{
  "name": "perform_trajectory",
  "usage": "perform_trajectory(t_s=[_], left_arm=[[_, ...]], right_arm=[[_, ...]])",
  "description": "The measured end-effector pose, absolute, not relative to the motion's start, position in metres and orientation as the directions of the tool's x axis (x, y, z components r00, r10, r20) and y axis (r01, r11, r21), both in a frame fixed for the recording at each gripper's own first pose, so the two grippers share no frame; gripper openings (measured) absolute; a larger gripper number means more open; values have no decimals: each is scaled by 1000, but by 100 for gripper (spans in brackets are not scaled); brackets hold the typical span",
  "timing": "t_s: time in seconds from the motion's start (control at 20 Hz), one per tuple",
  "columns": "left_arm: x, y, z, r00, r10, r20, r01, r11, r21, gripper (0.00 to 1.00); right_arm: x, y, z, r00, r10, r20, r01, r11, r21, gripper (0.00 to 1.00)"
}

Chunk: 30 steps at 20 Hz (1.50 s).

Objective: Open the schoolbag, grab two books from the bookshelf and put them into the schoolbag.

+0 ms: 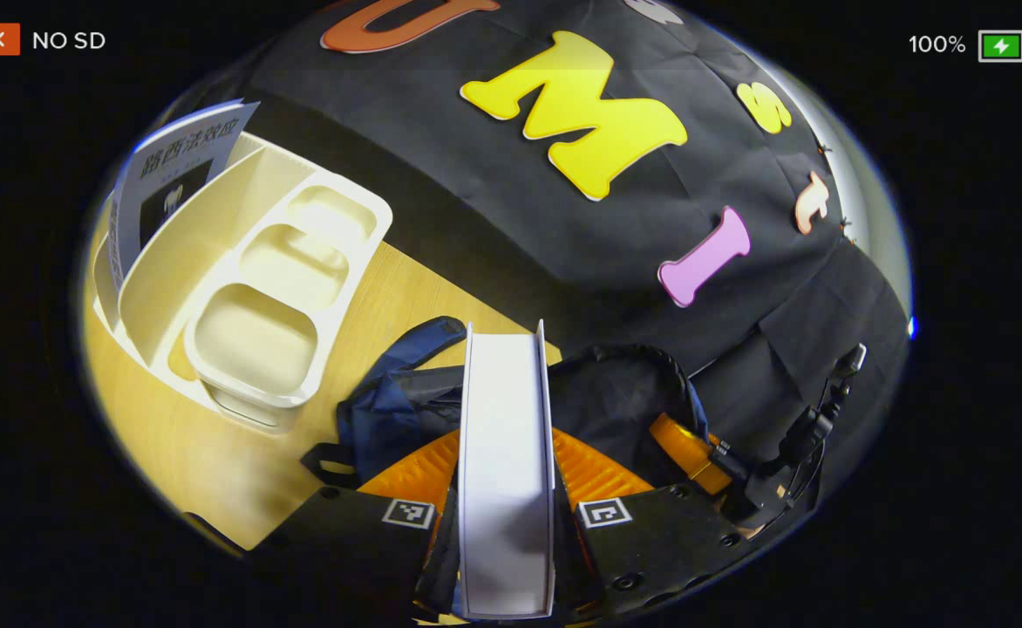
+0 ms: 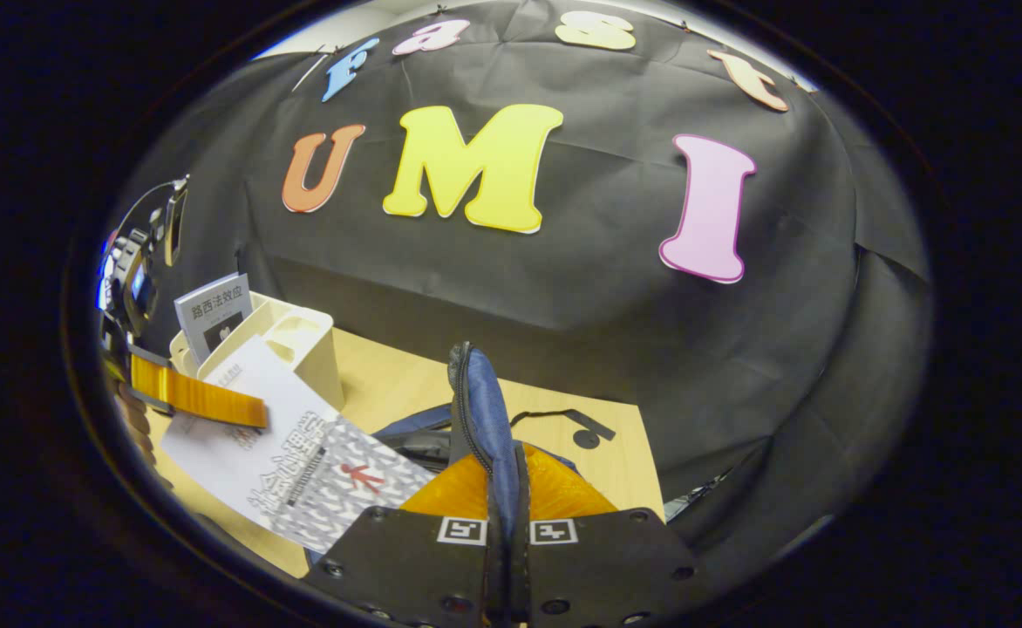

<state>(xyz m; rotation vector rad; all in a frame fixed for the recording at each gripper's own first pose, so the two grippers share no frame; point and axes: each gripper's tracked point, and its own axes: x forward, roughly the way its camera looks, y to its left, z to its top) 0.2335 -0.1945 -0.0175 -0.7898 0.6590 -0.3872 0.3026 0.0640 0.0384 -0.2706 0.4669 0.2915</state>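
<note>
My left gripper [image 1: 507,478] is shut on a white book [image 1: 505,410], seen edge-on between its orange fingers, above the dark blue schoolbag [image 1: 398,392]. In the right gripper view that book [image 2: 302,458] shows a grey patterned cover, tilted over the table's left side with an orange finger [image 2: 197,397] across it. My right gripper [image 2: 507,490] is shut on the schoolbag's zippered blue edge [image 2: 480,406] and holds it upright. The cream bookshelf [image 1: 241,288] stands at the left with one book [image 1: 171,174] upright in its rear slot.
The wooden table [image 2: 624,462] runs to the black cloth wall. A black bag strap [image 2: 563,417] lies on it behind the bag. The right gripper [image 1: 720,458] and its black body sit just right of the bag. The bookshelf's front compartments [image 1: 258,340] hold nothing.
</note>
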Motion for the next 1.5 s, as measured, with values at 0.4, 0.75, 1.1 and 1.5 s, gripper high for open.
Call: perform_trajectory(t_s=[0.4,0.75,1.1,1.5], left_arm=[[260,-288,-77,731,-572,-372,50,589,-806,41],[290,-346,-123,724,-641,-256,24,393,-919,46],[300,-346,-164,761,-605,-235,62,429,-901,47],[260,-310,-198,700,-507,-503,142,789,-598,91]], right_arm=[[317,85,57,838,209,-505,-344,919,-191,3],[308,101,59,839,216,-499,-370,900,-233,3],[306,104,52,842,237,-485,-391,887,-244,0],[304,74,43,857,252,-450,-371,907,-198,3]])
